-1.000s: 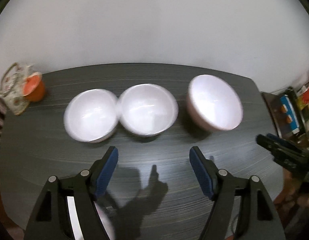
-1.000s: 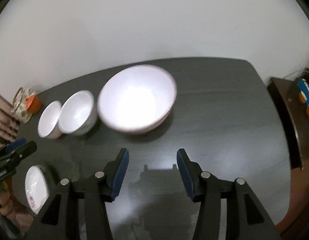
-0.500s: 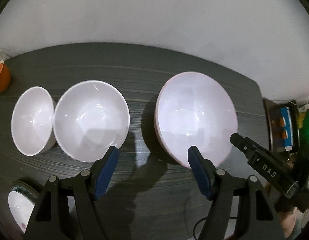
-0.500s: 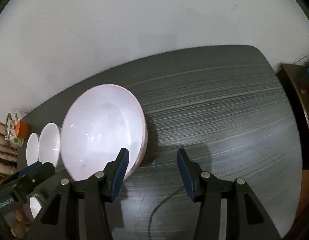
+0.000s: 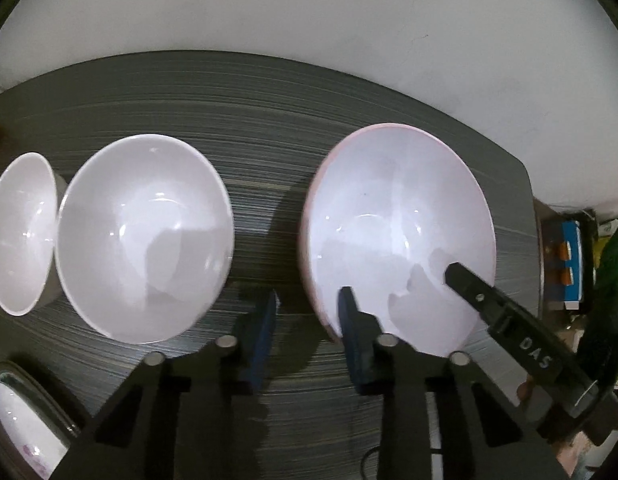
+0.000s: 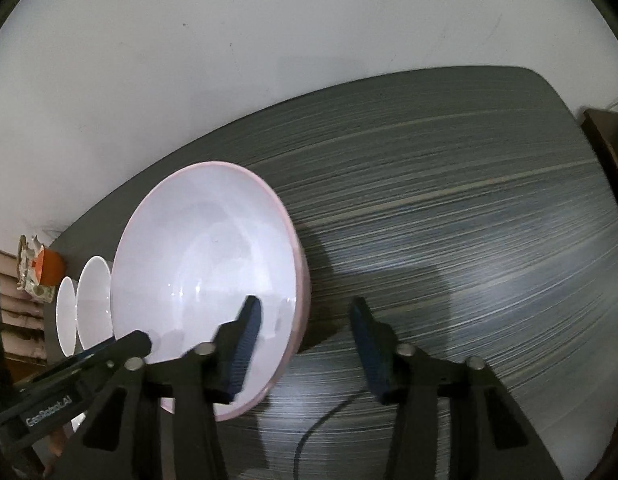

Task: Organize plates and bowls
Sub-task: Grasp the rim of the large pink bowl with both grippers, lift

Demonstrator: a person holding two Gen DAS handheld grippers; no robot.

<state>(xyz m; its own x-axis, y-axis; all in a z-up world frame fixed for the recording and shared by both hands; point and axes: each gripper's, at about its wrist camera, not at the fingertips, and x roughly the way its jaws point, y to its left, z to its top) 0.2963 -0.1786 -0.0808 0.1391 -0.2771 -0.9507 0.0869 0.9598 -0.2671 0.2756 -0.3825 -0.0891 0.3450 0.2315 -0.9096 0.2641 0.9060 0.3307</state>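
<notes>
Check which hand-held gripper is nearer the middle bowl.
Left hand-held gripper: beside the middle bowl, closing astride the pink-rimmed bowl's near rim. Right hand-held gripper: closing astride its far rim.

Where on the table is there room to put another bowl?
The widest bare patch of the table lies right of the big pink-rimmed bowl. A strip runs behind the bowls, by the wall. It is crowded left: two white bowls side by side, a plate near the edge.

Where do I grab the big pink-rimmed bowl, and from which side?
Take the pink-rimmed bowl by its thin rim, from above, one finger inside and one outside the wall. It sits upright and is too wide to span. Both tongs are closing astride the near rim now: left tongs at its left edge, right tongs at its right.
</notes>
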